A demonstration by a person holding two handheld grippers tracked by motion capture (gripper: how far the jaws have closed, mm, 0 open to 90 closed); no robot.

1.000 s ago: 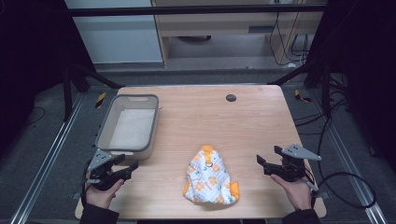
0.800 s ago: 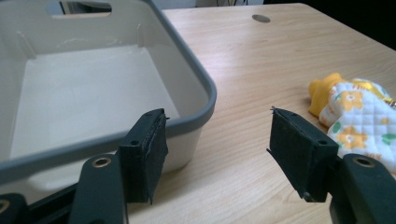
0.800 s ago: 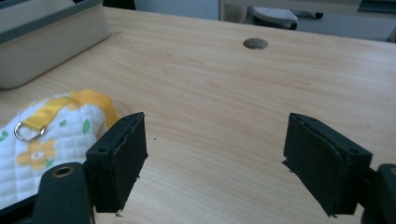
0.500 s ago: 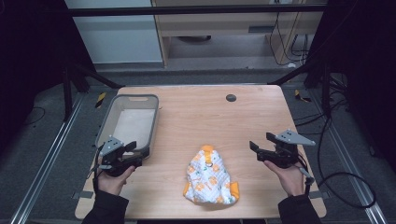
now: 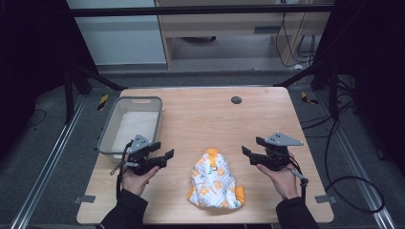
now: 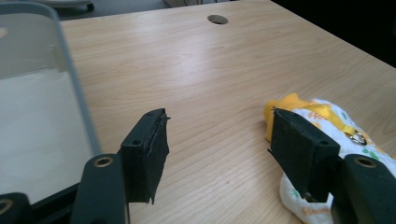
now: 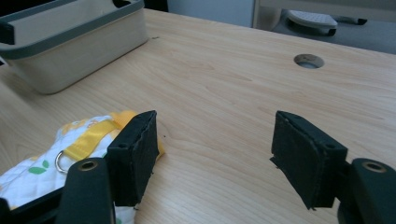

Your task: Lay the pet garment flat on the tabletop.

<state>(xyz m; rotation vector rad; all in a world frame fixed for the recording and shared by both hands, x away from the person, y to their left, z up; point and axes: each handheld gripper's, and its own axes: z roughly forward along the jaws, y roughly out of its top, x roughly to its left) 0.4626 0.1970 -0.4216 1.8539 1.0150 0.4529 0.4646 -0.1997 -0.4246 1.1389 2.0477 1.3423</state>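
A: Nearest first?
B: The quilted cloth pouch (image 5: 215,182) lies on the tabletop (image 5: 210,119) at 6 o'clock, its orange lettering too small to read.
A: And the tongs?
B: Left tongs (image 5: 165,155) spread, empty; right tongs (image 5: 248,153) spread, just been closing, empty. Grey basket (image 5: 109,129) at 10 o'clock.

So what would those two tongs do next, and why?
Probably close in on the cloth pouch. The left tongs and right tongs flank it with jaws open and nothing between them, neither touching it. The right jaws have just been closing slightly.
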